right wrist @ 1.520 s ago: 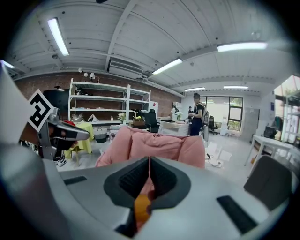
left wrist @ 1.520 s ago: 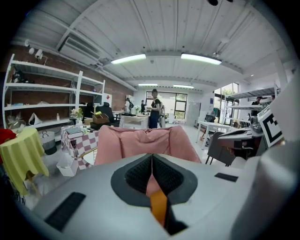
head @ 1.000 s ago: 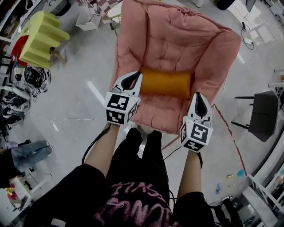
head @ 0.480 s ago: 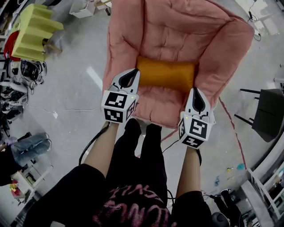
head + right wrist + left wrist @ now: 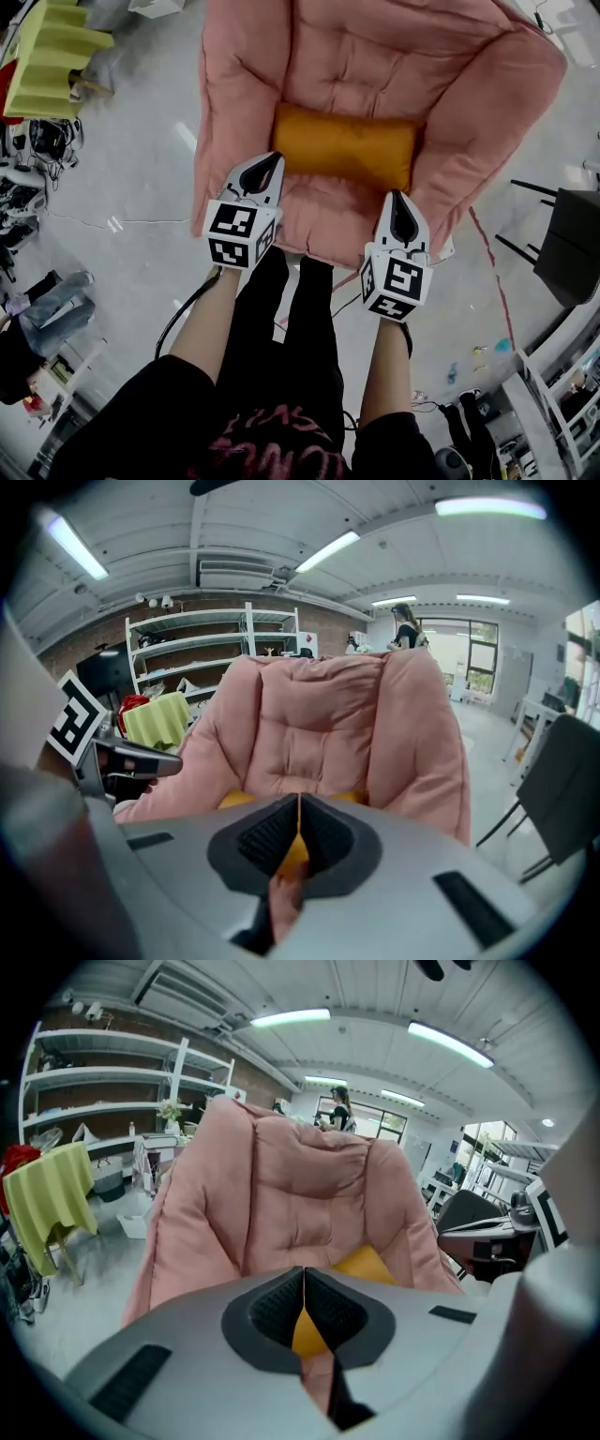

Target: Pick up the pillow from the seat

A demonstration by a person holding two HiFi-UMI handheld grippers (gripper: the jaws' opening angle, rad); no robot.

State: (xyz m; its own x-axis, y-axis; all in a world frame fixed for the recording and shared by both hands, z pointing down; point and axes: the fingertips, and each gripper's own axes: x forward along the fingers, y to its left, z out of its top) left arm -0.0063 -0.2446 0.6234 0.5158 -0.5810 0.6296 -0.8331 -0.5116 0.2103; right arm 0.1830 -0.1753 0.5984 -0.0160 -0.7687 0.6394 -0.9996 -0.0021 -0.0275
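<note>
An orange pillow lies across the seat of a pink padded armchair. My left gripper hovers by the pillow's left end, its jaws shut with nothing between them. My right gripper sits just short of the pillow's right front corner, shut and empty as well. In the left gripper view the pillow shows as a yellow patch beyond the closed jaws, with the armchair behind. The right gripper view has the pillow low on the armchair's seat past the closed jaws.
A yellow-green cloth-covered table stands at the far left with cables and gear beside it. A dark chair is at the right. Metal shelves line the back wall. A person stands far behind the armchair.
Both grippers, still shut, have come closer to the armchair, and the pillow now lies right ahead of their tips. The pillow itself has not moved on the seat.
</note>
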